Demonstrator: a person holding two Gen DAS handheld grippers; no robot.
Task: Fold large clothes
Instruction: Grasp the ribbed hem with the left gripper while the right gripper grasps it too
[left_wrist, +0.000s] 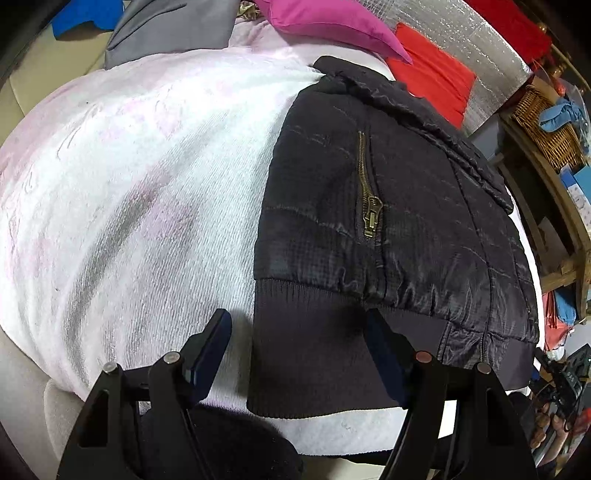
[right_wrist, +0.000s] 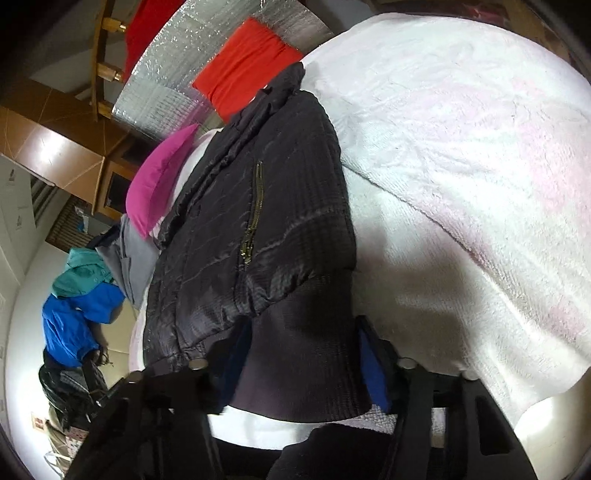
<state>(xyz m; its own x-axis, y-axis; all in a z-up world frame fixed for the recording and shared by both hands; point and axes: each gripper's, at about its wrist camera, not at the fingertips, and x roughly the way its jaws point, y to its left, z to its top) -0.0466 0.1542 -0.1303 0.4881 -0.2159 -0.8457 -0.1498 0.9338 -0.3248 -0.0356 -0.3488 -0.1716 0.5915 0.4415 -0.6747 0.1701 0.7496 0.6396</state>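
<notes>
A black quilted jacket with a brass zip pocket and a ribbed hem lies folded on a white fluffy blanket. My left gripper is open just above the jacket's ribbed hem, with its left finger over the blanket and its right finger over the hem. In the right wrist view the same jacket lies on the blanket. My right gripper is open, and the ribbed hem lies between its blue-padded fingers.
Beyond the jacket lie a magenta cushion, a red cloth and a silver foil mat. A grey garment lies at the back left. A wicker basket stands on shelves to the right. Blue and teal clothes lie on the floor.
</notes>
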